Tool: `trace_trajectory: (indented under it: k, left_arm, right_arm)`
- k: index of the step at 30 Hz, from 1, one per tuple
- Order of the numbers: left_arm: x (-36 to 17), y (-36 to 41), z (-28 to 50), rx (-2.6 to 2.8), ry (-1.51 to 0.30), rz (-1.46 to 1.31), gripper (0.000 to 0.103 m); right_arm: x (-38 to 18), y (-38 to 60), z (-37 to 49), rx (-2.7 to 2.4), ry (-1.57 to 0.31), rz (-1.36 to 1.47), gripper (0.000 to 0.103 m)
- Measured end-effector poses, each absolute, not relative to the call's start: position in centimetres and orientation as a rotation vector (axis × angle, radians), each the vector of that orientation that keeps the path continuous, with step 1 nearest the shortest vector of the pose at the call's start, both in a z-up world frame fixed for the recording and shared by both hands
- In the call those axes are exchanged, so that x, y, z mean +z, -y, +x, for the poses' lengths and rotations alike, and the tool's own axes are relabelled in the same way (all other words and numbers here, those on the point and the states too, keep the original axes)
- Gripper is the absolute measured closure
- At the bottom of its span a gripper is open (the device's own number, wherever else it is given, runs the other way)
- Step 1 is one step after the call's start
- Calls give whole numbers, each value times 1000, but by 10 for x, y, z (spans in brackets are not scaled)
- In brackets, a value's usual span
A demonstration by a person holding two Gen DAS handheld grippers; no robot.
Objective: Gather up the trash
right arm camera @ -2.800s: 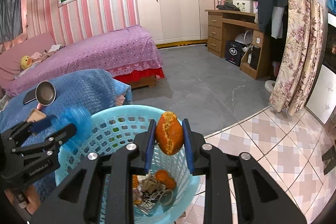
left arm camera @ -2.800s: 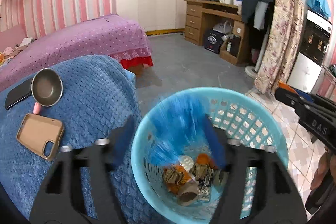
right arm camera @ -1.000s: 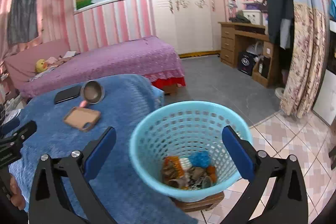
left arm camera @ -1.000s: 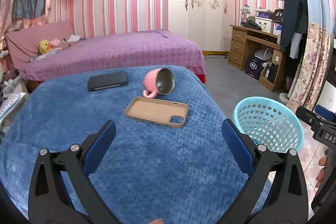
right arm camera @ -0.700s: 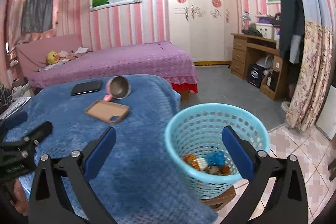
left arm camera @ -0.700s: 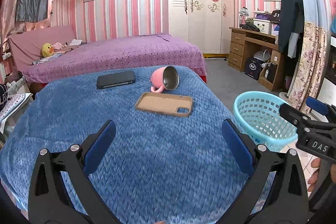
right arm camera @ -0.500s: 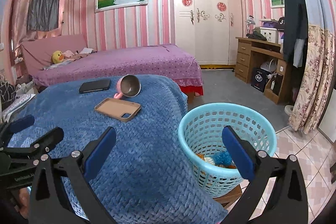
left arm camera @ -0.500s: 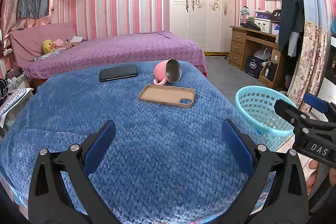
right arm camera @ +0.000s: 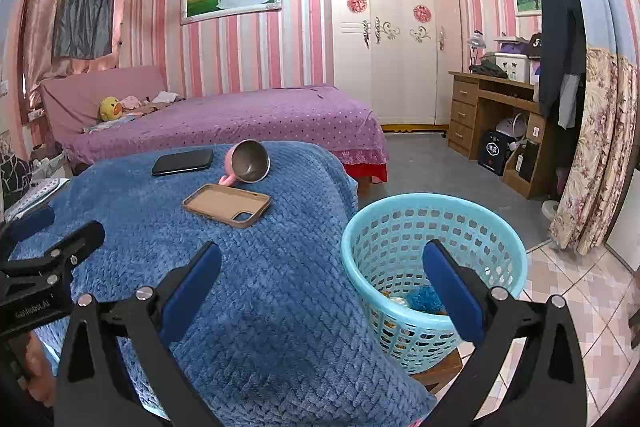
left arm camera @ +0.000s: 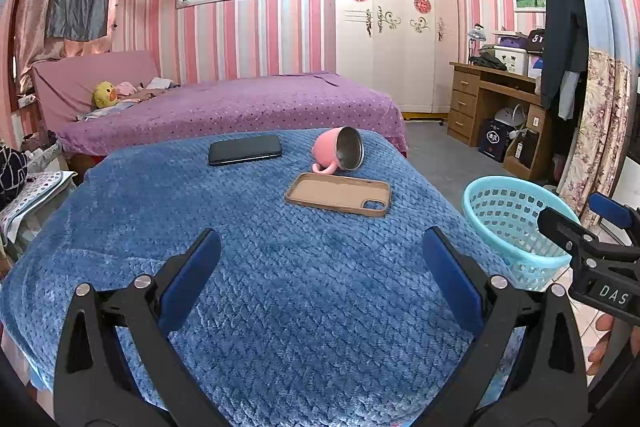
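Observation:
A light blue plastic basket [right arm camera: 436, 223] stands on a low stool at the right edge of the blue blanket; it also shows in the left wrist view [left arm camera: 508, 203]. Trash lies at its bottom, among it a blue ball [right arm camera: 424, 297] and orange bits. My left gripper [left arm camera: 320, 283] is open and empty above the near part of the blue blanket [left arm camera: 248, 227]. My right gripper [right arm camera: 320, 283] is open and empty, its right finger over the basket's near side.
On the blanket lie a black phone [left arm camera: 244, 149], a tipped pink mug [left arm camera: 338, 149] and a tan phone case [left arm camera: 338, 193]. A purple bed [left arm camera: 240, 107] stands behind. A wooden desk [left arm camera: 496, 107], a hanging curtain and tiled floor are on the right.
Both grippers have pulled back and up from the basket. The orange peel that the right gripper held is gone from its jaws, and both now stand open and empty over the blanket.

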State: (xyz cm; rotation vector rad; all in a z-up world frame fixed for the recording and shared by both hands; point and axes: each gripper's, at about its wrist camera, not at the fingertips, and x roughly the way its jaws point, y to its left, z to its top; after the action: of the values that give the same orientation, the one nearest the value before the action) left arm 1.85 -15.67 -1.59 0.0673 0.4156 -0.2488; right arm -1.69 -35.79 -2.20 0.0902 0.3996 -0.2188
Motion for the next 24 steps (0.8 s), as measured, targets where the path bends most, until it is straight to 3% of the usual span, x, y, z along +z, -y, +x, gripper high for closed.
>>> trace_trajectory:
  k: [24]
  left_arm:
    - [-4,148,16,-251,-388,40,6]
  right_arm:
    - [-23,354,-15,-215,-391,75,4]
